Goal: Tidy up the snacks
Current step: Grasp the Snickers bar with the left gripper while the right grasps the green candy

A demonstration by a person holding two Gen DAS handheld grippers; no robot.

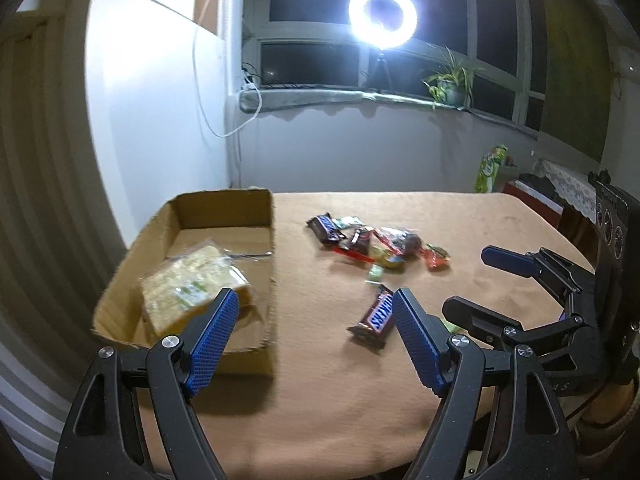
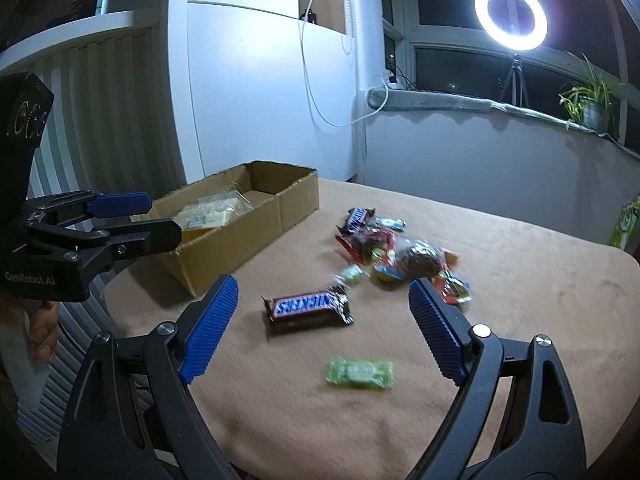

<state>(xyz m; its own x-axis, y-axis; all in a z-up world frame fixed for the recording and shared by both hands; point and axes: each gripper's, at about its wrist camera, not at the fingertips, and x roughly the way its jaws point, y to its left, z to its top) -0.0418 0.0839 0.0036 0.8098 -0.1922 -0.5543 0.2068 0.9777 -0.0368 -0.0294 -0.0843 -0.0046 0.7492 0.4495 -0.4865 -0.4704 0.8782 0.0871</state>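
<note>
A cardboard box [image 1: 160,236] [image 2: 288,204] stands at the table's left and holds a yellow snack packet [image 1: 192,284] [image 2: 208,210]. A Snickers bar [image 1: 376,312] [image 2: 308,306] lies loose on the tan tablecloth. A pile of mixed snacks [image 1: 376,240] [image 2: 392,248] lies further back. A green candy [image 2: 360,372] lies nearest the right gripper. My left gripper [image 1: 316,300] [image 2: 160,216] is open and empty, hovering by the box's near right corner. My right gripper [image 2: 320,288] [image 1: 468,276] is open and empty above the Snickers bar.
A ring light on a tripod [image 1: 382,12] and a potted plant [image 1: 450,80] stand on the windowsill. A green bag [image 1: 490,168] and cluttered furniture lie beyond the table's far right edge. White wall panels stand behind the box.
</note>
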